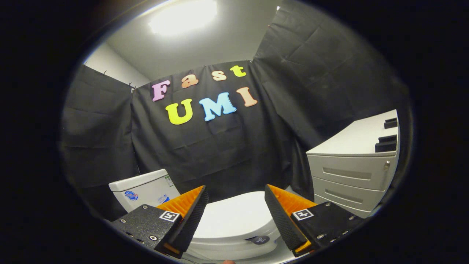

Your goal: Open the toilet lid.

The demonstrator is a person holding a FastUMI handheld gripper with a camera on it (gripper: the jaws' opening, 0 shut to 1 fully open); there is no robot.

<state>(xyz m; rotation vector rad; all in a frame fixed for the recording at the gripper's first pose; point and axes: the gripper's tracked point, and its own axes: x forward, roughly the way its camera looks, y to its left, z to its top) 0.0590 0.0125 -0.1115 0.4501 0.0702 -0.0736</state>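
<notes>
A white toilet stands below and just ahead of my fingers, its lid (pixel 234 220) lying flat and closed over the bowl. The white tank (pixel 144 190) rises behind the lid, beyond the left finger. A small dark tag (pixel 259 240) sticks out at the lid's near rim, close to the right finger. My gripper (pixel 236 192) hovers above the lid, open, with nothing between the fingers and a wide gap showing the lid through it.
A white drawer cabinet (pixel 353 170) stands to the right of the toilet, with dark blocks (pixel 386 143) on its top. Black cloth walls close in behind and on both sides. A bright ceiling light (pixel 183 16) shines overhead.
</notes>
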